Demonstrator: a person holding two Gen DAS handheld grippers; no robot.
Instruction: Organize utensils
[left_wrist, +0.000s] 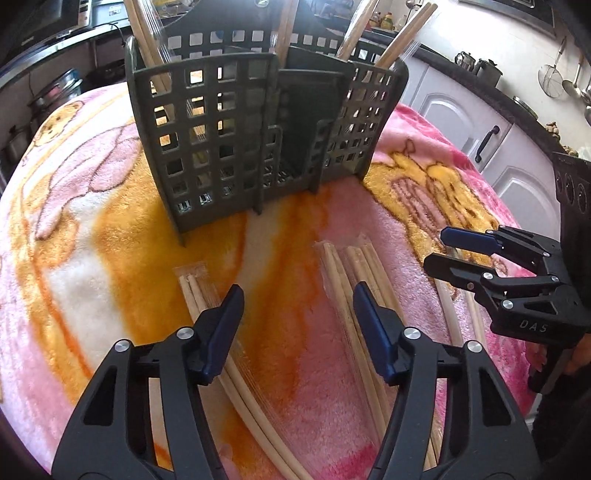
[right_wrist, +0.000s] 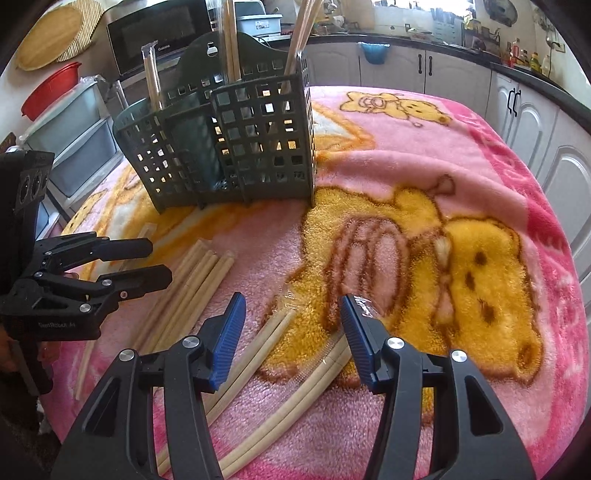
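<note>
A dark grey lattice utensil caddy (left_wrist: 236, 147) (right_wrist: 258, 147) stands on the pink cartoon blanket (left_wrist: 92, 258) (right_wrist: 424, 155), with several wrapped chopstick pairs upright in it. More wrapped chopsticks lie flat in front of it: one pack (left_wrist: 194, 291) under my left gripper's left finger, a bundle (left_wrist: 351, 273) (right_wrist: 199, 273) by its right finger. My left gripper (left_wrist: 297, 314) (right_wrist: 159, 260) hovers low and open over the blanket between them. My right gripper (right_wrist: 291, 314) (left_wrist: 439, 249) is open above another wrapped pair (right_wrist: 284, 332), plastic wrap touching its right pad.
White kitchen cabinets (right_wrist: 535, 122) and a dark counter ring the table's far and right sides. A microwave (right_wrist: 159, 33), a red bowl (right_wrist: 48, 88) and plastic drawers (right_wrist: 81, 147) stand at the left. The blanket falls away at the table's rounded edges.
</note>
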